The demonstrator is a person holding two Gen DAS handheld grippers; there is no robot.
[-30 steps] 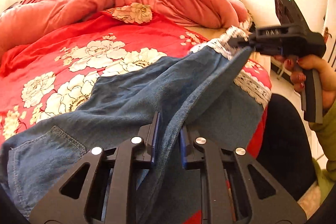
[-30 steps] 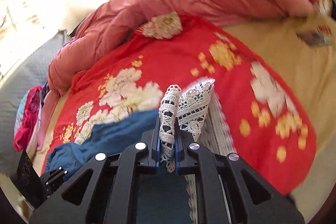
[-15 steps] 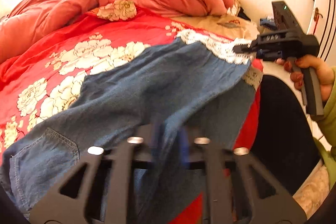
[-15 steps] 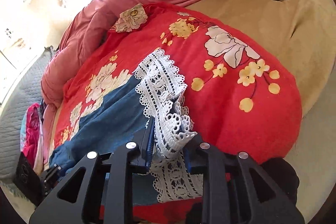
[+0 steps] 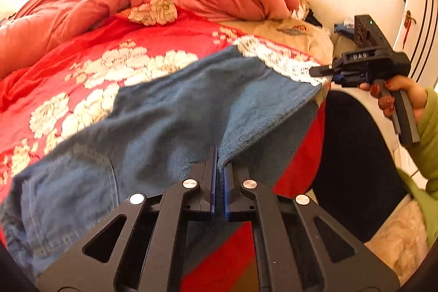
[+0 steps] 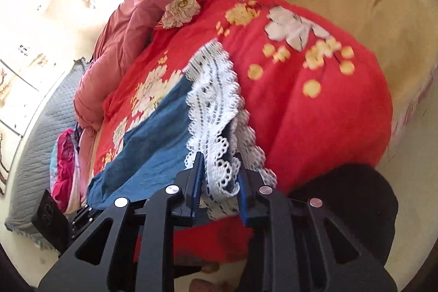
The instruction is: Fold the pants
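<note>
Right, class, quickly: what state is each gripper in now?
Left gripper: shut on the blue denim pants.
Right gripper: open, white lace hem lying between its jaws.

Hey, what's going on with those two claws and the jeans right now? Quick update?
Left gripper shut on the jeans. Right gripper jaws apart, lace hem loose between them. Jeans spread on the red flowered blanket. Nothing in the way.

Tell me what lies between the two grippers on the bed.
In the left wrist view, denim pants span the stretch from the left gripper to the right gripper at their white lace hem.
</note>
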